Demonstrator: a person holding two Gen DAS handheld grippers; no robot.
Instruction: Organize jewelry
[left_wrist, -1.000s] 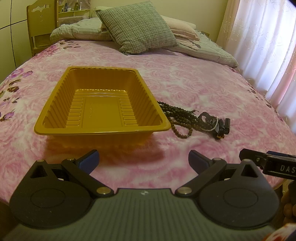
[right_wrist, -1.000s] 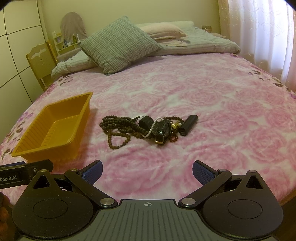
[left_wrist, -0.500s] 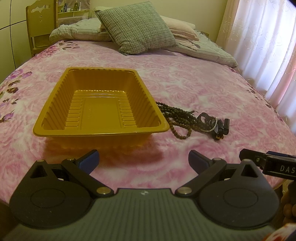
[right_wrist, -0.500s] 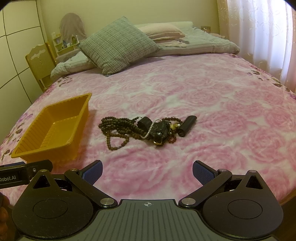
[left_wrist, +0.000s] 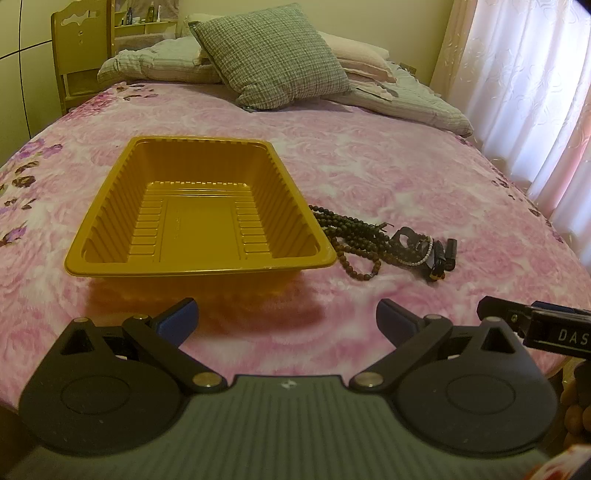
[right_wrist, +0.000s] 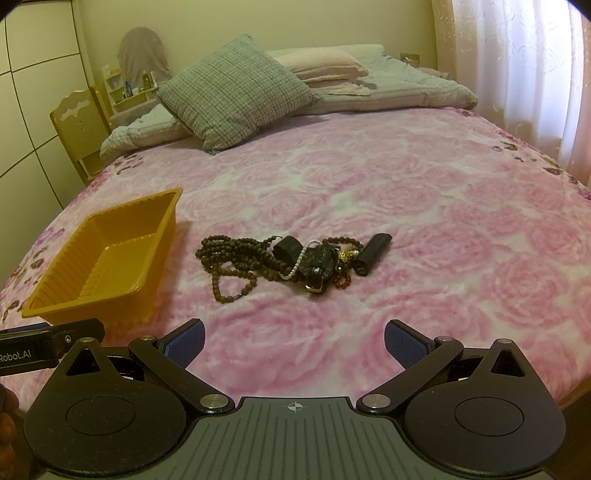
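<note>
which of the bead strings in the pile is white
The short pearl strand, draped over the black piece in the middle of the pile. The long beads to its left are dark brown, and the small loop is red.

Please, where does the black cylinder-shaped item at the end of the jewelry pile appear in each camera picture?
Left wrist view: black cylinder lies right of centre, at the pile's far right end.
Right wrist view: black cylinder lies right of centre, again at the pile's right end.
Shared landmark: the yellow tray, left of the pile in both views.
</note>
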